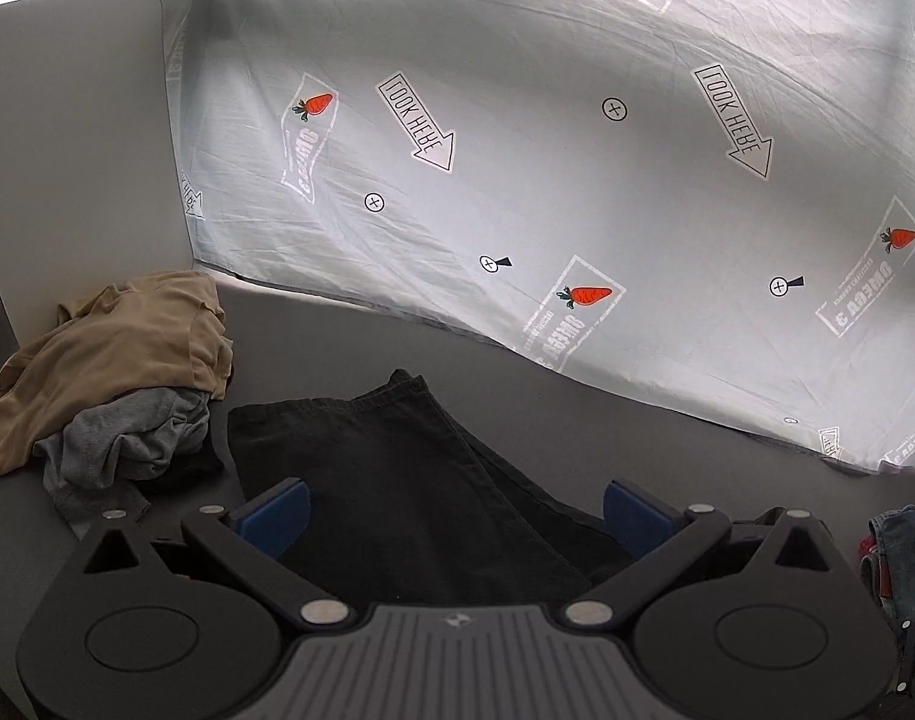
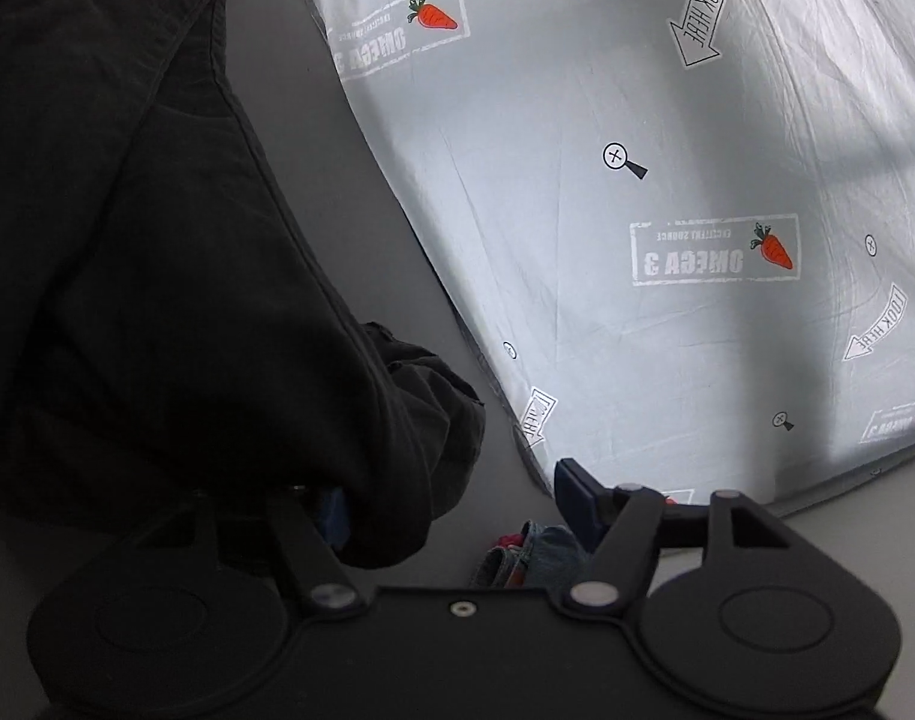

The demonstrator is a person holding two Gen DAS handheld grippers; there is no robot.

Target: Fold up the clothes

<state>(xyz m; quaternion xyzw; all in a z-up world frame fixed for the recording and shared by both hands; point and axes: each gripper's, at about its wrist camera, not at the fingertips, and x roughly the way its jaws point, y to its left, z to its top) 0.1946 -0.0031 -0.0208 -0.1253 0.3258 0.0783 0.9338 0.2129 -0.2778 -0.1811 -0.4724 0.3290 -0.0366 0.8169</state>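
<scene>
Printed sheet [image 1: 577, 120] hangs along the worktop's [image 1: 349, 336] far edge. Black trousers [image 1: 397, 480] lie mid-worktop, part folded, legs stacked. Tan/grey clothes pile [image 1: 115, 360] at the left edge, denim item [image 1: 901, 546] at the right. Left gripper [image 1: 454, 510] spread wide over the trousers, gripping nothing. Right gripper [image 2: 457, 510] spread too; black cloth drapes over its left finger. Risk: that drape snags on pull-away and drags the fold open.

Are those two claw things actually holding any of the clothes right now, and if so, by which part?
Neither holds anything. The left gripper is open above the black garment; the right gripper is open too, black cloth draped over one finger.
</scene>
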